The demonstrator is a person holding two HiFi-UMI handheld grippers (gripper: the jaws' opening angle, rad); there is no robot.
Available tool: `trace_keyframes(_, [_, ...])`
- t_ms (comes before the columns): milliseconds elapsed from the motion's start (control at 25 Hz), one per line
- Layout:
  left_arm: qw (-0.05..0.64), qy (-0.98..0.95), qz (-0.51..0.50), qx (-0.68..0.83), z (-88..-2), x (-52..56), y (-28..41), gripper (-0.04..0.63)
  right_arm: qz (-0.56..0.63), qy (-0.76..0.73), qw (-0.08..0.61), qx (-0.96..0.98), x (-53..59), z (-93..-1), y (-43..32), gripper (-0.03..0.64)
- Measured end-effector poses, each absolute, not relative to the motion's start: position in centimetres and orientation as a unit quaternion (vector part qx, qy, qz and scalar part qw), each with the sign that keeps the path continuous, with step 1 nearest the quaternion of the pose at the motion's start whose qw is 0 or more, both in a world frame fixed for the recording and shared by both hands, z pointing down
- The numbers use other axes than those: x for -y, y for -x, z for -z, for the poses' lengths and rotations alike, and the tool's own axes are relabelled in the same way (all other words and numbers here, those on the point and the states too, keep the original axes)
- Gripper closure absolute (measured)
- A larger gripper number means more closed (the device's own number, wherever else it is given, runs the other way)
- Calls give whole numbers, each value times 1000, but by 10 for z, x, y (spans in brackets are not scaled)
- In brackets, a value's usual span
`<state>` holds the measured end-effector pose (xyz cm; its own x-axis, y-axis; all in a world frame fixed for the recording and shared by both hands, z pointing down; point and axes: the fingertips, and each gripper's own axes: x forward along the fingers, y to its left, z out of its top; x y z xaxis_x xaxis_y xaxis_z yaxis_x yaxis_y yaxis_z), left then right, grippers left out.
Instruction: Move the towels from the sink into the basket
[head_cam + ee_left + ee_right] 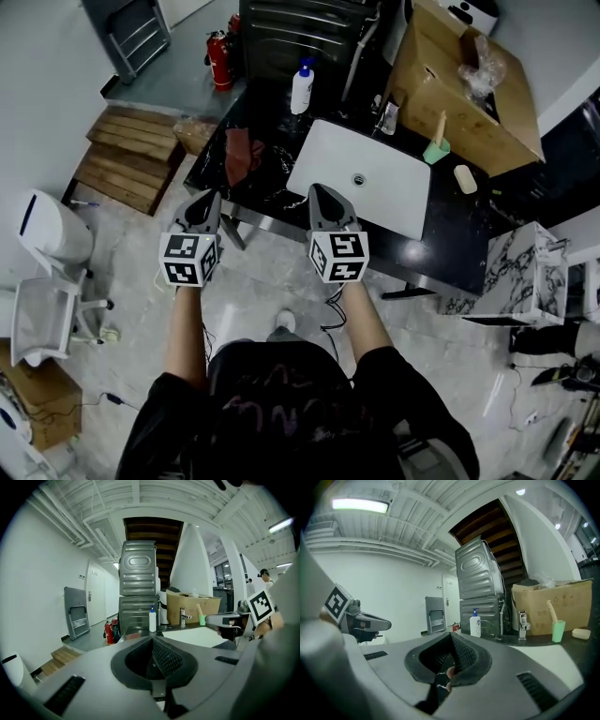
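While my left fingers [210, 201] and right fingers [320, 194] are both pressed together on nothing, a reddish towel [238, 155] lies on the black table [442, 249] beyond my left fingers, beside the white sink [394, 197].

Even, diffuse light fills the head view, and shadows on the floor [262, 281] are faint and soft. The glossy black surface [450, 246] carries pale reflections near its front edge. The white sink [323, 155] reads bright without burning out. Both gripper views bulge like a fisheye, with black corners and bent lines at the rim. A ceiling strip light [360, 505] blows out in the right gripper view, and a second lamp [280, 525] glares in the left gripper view. Close to each lens, the left tongs [152, 641] and the right tongs [451, 637] look soft.
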<state>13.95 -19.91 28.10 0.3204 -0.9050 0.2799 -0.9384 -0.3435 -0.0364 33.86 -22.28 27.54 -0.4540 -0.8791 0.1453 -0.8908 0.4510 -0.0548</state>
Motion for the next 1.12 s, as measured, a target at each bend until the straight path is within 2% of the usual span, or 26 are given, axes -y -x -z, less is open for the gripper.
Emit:
trace_keyframes(800, [86,-824,-146,541,-308,305,-135,572,-74,-545,55,833,299,-285,-336,601])
trace_keyframes(920, [92,-829,-160,528,-320,321,-136,488,-76,-552,54,829,305,-287,-336,601])
trace_keyframes(1120, [104,-834,-169,516,-335,352,-137,388,-78,-561,62,822,314,-291,-341,601])
